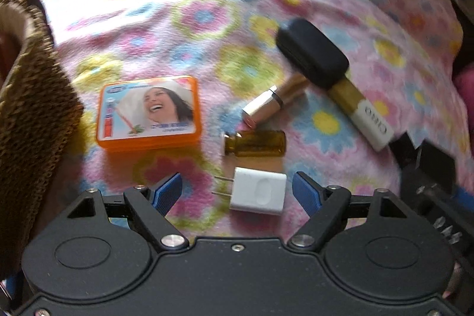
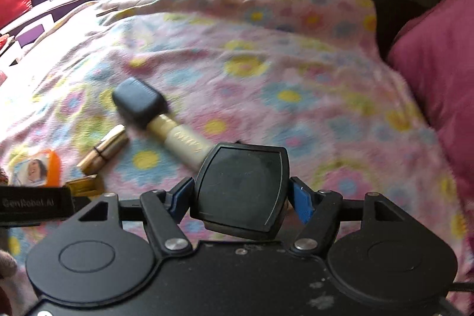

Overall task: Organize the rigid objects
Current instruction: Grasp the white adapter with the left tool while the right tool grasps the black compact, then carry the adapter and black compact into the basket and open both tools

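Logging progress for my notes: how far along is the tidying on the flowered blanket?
Nothing looks put away yet. The right gripper is shut on a black square-capped bottle. The open left gripper frames the white plug adapter. The orange plastic case, amber glass vial, gold lipstick tube and black-capped gold-and-white bottle remain.

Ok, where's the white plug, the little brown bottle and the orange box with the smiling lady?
white plug [image 1: 260,191]: left wrist view, on its flat top face.
brown bottle [image 1: 257,143]: left wrist view, on its glass body.
orange box [image 1: 149,111]: left wrist view, on the pictured lid.
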The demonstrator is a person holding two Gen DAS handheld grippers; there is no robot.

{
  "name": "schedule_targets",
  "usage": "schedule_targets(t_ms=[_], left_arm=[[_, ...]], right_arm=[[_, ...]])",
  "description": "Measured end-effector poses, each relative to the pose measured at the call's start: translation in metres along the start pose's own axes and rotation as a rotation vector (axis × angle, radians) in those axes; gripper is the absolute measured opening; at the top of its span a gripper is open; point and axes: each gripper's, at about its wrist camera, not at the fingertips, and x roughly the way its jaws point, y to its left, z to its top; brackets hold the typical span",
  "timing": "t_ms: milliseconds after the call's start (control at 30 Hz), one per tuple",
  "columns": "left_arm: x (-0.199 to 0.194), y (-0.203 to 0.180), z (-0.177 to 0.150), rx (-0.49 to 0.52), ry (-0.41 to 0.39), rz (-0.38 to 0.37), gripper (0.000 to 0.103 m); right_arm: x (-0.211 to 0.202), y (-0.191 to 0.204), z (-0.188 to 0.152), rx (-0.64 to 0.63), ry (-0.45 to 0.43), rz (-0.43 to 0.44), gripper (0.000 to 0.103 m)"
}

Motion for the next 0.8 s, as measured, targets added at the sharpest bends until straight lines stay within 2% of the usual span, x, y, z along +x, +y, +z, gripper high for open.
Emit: schedule_targets(t_ms=[300, 333, 400, 500, 667, 800], left_arm=[[0.02, -0.028, -0.005, 0.137, 0.02, 0.064, 0.075], [0.02, -0.029, -0.005, 0.135, 0.017, 0.056, 0.073], [0.017, -0.029, -0.005, 0.128, 0.004, 0.029, 0.052], [0.013, -0.027, -0.004, 0.102, -0.004, -0.005, 0.052], [0.008, -0.026, -0.003, 0.068, -0.023, 0.021, 0.052], [-0.013, -0.018, 0.0, 0.027, -0.098, 0.06, 0.052]], right_arm=[[0.004, -0.023, 0.001, 0.067, 0.033, 0.086, 0.068], [0.006, -0.023, 0.001, 0.069, 0.037, 0.087, 0.068], [0.007, -0.023, -0.001, 0.071, 0.039, 0.086, 0.068], [0.008, -0.022, -0.001, 0.07, 0.04, 0.088, 0.068], [0.004, -0.022, 0.001, 0.081, 0.035, 0.097, 0.068], [-0.004, -0.019, 0.005, 0.076, 0.015, 0.106, 0.068]])
